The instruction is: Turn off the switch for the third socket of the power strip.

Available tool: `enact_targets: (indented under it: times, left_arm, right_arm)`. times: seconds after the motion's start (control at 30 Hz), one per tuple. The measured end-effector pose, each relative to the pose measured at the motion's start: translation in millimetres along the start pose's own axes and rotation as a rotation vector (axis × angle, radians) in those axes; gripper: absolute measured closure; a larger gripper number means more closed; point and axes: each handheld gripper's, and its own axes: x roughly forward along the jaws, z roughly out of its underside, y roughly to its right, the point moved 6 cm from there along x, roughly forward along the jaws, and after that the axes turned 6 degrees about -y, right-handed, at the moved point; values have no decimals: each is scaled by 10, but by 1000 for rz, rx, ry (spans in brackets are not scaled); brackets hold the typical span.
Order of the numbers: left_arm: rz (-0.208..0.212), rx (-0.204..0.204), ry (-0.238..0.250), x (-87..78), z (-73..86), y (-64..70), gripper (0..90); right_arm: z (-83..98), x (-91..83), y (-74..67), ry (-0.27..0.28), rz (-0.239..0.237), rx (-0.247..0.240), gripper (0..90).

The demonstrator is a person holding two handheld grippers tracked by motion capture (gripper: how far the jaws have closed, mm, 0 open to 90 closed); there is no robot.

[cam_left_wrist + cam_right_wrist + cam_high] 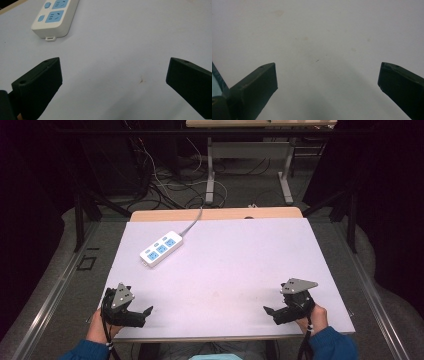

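A person's two hands, in blue sleeves, enter from the near edge, each holding a black two-jaw gripper low and angled inward toward the other. The left gripper [146, 312] sits at the near left, its grey three-cornered plate on top; in the left gripper view [113, 82] its jaws stand wide apart with nothing between them. The right gripper [267, 310], well apart at the near right, shows the same in the right gripper view [327, 83]: jaws spread, empty.

Blue sleeves at both wrists. Black left tool [131, 312] and right tool [283, 312], each topped with a grey three-cornered plate; dark cables trailing; small screw holes in jaws.
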Motion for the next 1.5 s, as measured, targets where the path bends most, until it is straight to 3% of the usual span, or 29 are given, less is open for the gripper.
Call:
enact_targets:
  times: [0.57, 0.73, 1.1, 1.5]
  left_arm:
    - [-19, -12, 1, 56, -76, -78, 5]
    - [-40, -19, 28, 58, -112, -125, 6]
    - [-54, -8, 5, 143, -171, -191, 5]
    - [-67, -31, -14, 243, -236, -310, 3]
  right_arm:
    - [0, 5, 8, -3, 2, -5, 25]
    - [0, 10, 8, -5, 3, -4, 27]
    - [1, 14, 11, -5, 3, -3, 32]
    - [2, 18, 12, -7, 6, 9, 31]
